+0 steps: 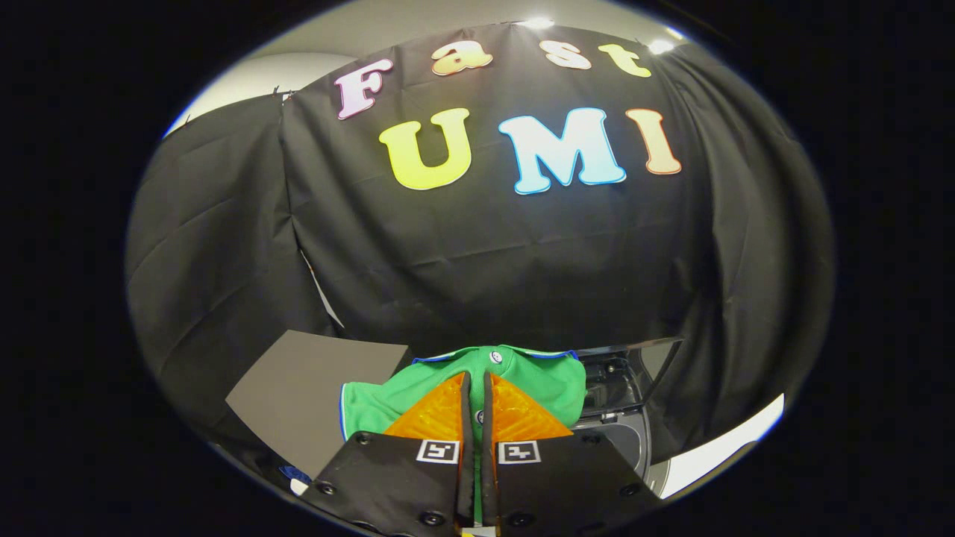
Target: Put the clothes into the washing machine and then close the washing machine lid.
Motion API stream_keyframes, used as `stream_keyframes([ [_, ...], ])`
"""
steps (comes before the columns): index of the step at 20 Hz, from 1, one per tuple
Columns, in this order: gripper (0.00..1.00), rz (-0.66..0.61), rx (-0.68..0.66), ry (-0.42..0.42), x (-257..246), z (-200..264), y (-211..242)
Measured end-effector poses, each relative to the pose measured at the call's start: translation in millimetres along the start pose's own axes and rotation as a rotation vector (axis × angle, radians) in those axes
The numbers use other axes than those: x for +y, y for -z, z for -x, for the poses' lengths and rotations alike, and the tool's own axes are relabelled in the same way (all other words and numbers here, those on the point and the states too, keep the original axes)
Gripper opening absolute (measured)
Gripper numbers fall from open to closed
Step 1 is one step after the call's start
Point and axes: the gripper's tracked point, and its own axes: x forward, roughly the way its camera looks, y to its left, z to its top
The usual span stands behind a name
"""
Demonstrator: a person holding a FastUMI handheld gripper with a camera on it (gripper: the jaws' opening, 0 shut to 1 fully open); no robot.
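A flat dark grey board [310, 388] lay to the left of the gripper, reaching toward the black cloth wall [477, 253] that closed off the far side of the booth. To the right stood the washing machine [623, 418], its dark glossy lid [642, 358] raised and tilted back against the cloth, with the dark opening and a grey rim showing below it. A pale strip of floor or worktop [724, 447] showed at the far right, though which it was could not be told.

The gripper [475, 388] was closed to a thin gap, both fingers pressing on the green fabric garment with blue trim [537, 380]. The garment hung bunched just ahead of the fingertips, spreading to both sides, to the left of the machine's opening and partly covering it.
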Motion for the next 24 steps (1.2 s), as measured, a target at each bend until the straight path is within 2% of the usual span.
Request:
stream_keyframes([
  [6, 0.05, 0.011, 0.002, 0.025, -22.2, -5.8, 7.7],
  [9, 0.05, 0.056, 0.023, 0.041, -26.4, -10.2, 19.2],
  [24, 0.05, 0.064, 0.105, 0.012, -57.5, -47.8, 74.9],
])
